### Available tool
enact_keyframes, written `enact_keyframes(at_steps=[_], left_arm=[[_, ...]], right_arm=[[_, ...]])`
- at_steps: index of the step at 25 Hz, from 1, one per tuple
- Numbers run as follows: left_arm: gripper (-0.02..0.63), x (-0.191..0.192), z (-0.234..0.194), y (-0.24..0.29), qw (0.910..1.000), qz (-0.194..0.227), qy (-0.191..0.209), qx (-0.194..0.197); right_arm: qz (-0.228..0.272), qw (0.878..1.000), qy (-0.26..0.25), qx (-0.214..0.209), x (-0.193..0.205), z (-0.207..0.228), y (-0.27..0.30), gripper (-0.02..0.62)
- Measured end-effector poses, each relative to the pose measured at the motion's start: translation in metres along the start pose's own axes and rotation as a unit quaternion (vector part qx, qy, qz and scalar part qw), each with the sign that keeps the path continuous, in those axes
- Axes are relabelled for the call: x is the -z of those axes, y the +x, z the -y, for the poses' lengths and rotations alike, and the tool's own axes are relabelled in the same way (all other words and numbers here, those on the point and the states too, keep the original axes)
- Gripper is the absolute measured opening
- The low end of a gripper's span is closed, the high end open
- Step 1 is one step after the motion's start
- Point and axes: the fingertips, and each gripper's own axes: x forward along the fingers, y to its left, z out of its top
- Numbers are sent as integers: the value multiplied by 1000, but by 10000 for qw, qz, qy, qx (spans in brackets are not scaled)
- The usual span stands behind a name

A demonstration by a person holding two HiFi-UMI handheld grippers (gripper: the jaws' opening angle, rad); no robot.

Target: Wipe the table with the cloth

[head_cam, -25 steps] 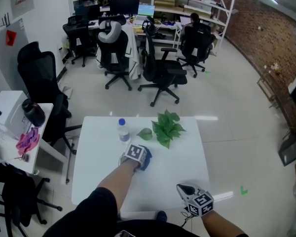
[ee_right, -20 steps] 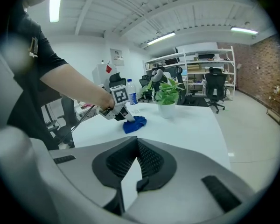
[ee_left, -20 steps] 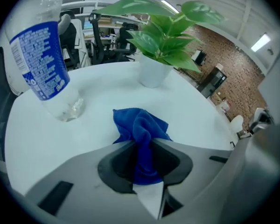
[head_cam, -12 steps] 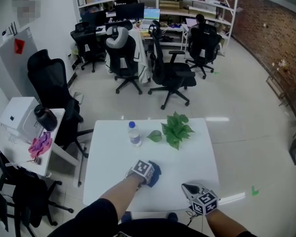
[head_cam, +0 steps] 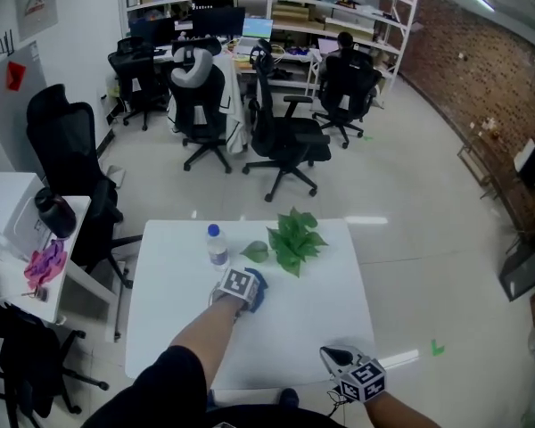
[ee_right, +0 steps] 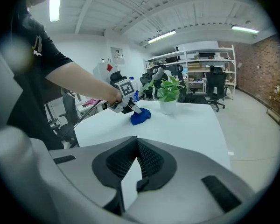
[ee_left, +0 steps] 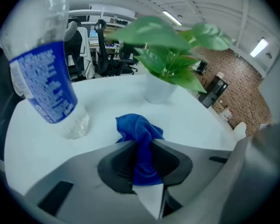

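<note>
A blue cloth lies bunched on the white table, just in front of the bottle and the plant. My left gripper is shut on it. In the left gripper view the cloth is pinched between the dark pads, and its loose end spills forward onto the tabletop. My right gripper hovers at the table's near right edge, and its jaws are shut with nothing between them. From that side the cloth and the left gripper show across the table.
A clear water bottle with a blue label stands close to the cloth on its left. A potted green plant is just beyond on the right. Several office chairs stand past the table. A side table is at left.
My left gripper drew the cloth toward me across the table, then pushed it back toward the bottle and plant. The right gripper stayed at the near edge.
</note>
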Motion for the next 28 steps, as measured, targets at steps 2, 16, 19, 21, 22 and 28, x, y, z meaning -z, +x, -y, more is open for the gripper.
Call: enact_keyframes(at_steps=[2,16,19,21,22,28], left_arm=[[78,13,-3,6,9998,-175,-33,-83],[77,75,45,-29,9967,-477,-26,662],[77,29,20,-28,9992,16,-187,348],[77,4,12,-21,9993,237,-142,257],[77,-2,8,-17,9995,241,-103,191],[77,30,-8,-6,9988,-310,38,-375]], right_arm=[[-21,10000,24,86,2,5,-4,17],[115,9986,-252,-445,-26,-33,32,17],[64,9988,-294,-383,-25,-26,30,17],[13,9993,-248,-276,-21,-21,24,17],[-19,9995,-231,-220,-18,-18,20,17],[-117,9998,-142,82,-8,3,-4,17]])
